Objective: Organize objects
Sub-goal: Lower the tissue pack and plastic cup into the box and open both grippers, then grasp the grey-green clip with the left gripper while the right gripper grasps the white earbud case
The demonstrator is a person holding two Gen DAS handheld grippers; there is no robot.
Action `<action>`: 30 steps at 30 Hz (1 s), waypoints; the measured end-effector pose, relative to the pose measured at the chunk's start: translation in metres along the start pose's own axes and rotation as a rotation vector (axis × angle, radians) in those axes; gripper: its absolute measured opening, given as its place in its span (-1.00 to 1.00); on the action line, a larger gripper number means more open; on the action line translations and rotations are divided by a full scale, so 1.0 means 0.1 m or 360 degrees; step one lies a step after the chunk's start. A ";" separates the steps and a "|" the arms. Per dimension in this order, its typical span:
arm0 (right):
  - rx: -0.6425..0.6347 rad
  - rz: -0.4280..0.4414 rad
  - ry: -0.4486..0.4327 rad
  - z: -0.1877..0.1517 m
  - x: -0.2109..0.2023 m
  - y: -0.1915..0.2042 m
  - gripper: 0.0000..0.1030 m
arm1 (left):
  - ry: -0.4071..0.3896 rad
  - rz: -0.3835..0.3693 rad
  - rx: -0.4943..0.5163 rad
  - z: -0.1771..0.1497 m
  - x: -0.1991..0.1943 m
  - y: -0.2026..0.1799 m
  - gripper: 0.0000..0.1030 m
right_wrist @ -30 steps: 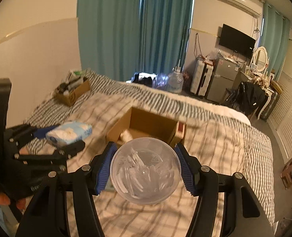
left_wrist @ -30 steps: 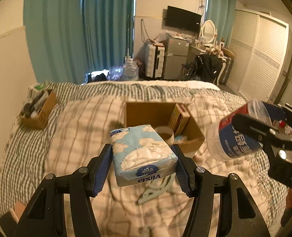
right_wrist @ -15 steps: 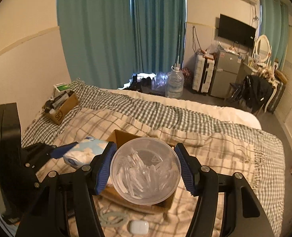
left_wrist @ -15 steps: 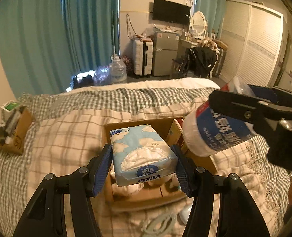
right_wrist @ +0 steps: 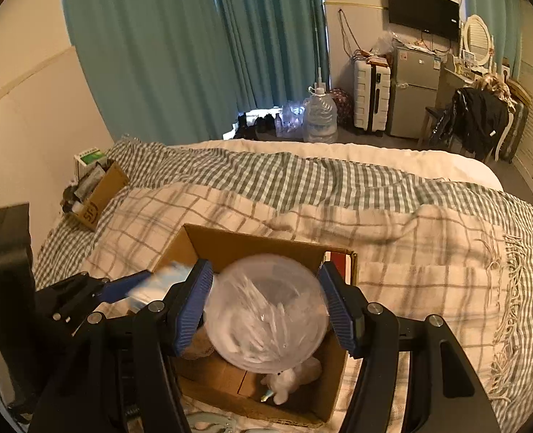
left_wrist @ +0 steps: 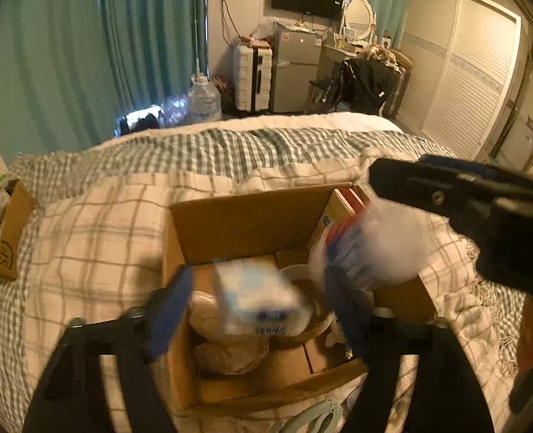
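Note:
A blue and white tissue pack [left_wrist: 259, 299] hangs blurred between my left gripper's [left_wrist: 255, 306] spread fingers, over the open cardboard box [left_wrist: 252, 216]; gaps show on both sides of it. My right gripper [right_wrist: 266, 314] has its fingers wide around a clear round tub of white plastic pieces [right_wrist: 266, 310], blurred, over the same box [right_wrist: 230, 241]. The tub also shows in the left wrist view [left_wrist: 374, 249], with the right gripper's finger above it. The box holds a roll of tape, a red book and bagged items.
The box sits on a checked blanket [right_wrist: 410, 252] on the bed. A smaller cardboard box of clutter [right_wrist: 96, 195] stands at the bed's left edge. A grey-green clip [left_wrist: 313, 418] lies in front of the box. Curtains, suitcase and fridge are beyond the bed.
Both grippers moved forward and down over the box. The left fingers spread apart and the tissue pack is dropping free. The right fingers have widened around the tub, which blurs.

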State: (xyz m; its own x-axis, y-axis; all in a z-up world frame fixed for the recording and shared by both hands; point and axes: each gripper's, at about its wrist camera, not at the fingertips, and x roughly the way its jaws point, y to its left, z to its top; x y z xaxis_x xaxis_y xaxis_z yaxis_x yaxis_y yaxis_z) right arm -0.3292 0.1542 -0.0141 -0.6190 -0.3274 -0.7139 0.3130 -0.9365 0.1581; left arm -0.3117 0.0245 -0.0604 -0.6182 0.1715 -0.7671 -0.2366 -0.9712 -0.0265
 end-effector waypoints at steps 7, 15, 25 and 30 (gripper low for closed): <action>-0.0033 -0.0127 -0.0110 0.02 -0.73 0.01 0.47 | -0.0129 0.0046 -0.0048 0.03 -0.65 0.02 0.97; -0.0068 -0.0243 -0.0219 -0.18 -1.67 0.11 0.79 | -0.0258 0.0127 -0.0082 -0.11 -1.53 -0.06 1.00; -0.0078 -0.0330 -0.0358 -0.65 -2.58 0.28 0.99 | -0.0417 0.0224 -0.0087 -0.44 -2.36 -0.20 1.00; -0.0092 -0.0333 -0.0359 -0.88 -2.72 0.32 0.99 | -0.0456 0.0256 -0.0103 -0.64 -2.58 -0.27 1.00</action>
State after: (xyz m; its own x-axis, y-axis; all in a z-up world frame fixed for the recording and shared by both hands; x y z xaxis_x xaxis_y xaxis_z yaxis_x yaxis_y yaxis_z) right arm -0.0872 0.2244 0.1249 -0.8164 -0.1540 -0.5565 0.1985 -0.9799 -0.0201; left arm -0.0971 -0.0040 0.0972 -0.8315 0.0457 -0.5536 -0.0763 -0.9966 0.0324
